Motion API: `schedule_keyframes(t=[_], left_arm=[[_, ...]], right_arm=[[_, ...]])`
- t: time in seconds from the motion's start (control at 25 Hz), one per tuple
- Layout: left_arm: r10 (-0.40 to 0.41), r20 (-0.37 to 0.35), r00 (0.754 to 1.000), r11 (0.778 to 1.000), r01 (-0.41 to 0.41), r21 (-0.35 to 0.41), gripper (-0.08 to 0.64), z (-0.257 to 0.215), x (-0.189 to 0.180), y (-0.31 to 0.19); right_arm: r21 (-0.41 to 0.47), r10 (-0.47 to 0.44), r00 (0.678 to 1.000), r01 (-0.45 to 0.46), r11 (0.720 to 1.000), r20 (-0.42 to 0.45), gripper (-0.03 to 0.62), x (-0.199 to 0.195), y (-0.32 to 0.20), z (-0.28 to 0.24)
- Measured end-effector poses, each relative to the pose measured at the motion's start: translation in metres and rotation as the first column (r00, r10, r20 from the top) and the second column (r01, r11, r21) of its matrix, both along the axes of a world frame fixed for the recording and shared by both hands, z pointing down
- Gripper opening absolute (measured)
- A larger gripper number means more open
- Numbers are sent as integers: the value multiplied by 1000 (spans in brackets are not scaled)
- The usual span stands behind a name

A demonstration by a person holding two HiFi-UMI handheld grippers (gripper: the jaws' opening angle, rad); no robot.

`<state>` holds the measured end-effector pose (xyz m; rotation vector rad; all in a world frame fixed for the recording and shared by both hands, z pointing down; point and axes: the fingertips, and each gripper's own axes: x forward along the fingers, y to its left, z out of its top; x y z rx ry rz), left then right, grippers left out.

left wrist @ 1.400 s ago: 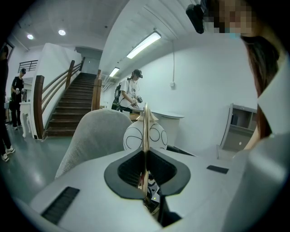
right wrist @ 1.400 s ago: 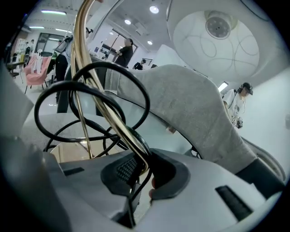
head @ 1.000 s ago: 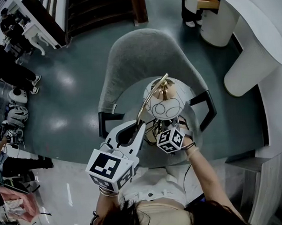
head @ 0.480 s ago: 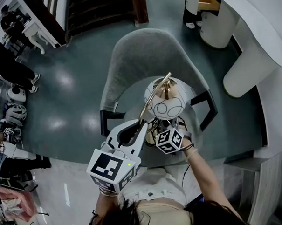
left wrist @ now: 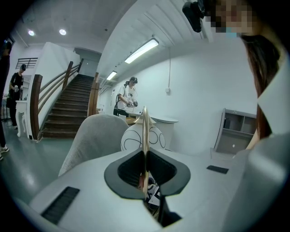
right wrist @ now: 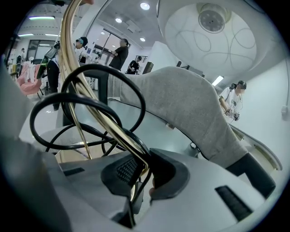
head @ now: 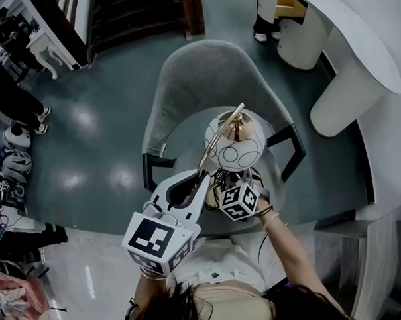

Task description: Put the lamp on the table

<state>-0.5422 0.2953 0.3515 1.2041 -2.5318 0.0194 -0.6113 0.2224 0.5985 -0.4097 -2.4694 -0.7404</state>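
grey chair [head: 203, 79] beneath | lamp [head: 234, 148] clamped in left gripper [left wrist: 145, 168], right gripper [right wrist: 141, 170]

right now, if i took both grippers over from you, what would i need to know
Left gripper: fingers shut on the gold arc of the lamp.
Right gripper: fingers shut on the same gold arc lower down, with the black cord running through alongside.
The lamp's white globe hangs over the grey armchair. Whether its base rests on the seat is hidden.
Done: both grippers hold the lamp.
Left: carry it to the table, probably the white curved table at upper right, set it down and release.
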Motion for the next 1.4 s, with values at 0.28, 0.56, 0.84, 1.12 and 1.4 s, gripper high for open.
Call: schedule_keyframes(t=[0.28, 0.56, 0.84, 1.12, 1.4], left_arm=[[40, 11, 999, 999, -40, 34, 32, -6, 31, 9], [78, 29, 997, 996, -79, 40, 32, -6, 60, 8], [104, 25, 994, 992, -106, 68, 32, -17, 71, 9], [146, 41, 988, 985, -149, 84, 32, -29, 83, 9], [171, 55, 984, 980, -175, 89, 32, -41, 86, 14]], right_arm=[[8, 43, 999, -42, 999, -2, 51, 31, 6, -7], [2, 70, 998, -70, 998, -2, 51, 59, 5, -5], [1, 89, 996, -89, 996, -12, 51, 72, 9, -13], [-8, 106, 994, -106, 994, -3, 51, 81, 11, -26], [-13, 128, 992, -127, 992, 4, 51, 85, 14, -37]])
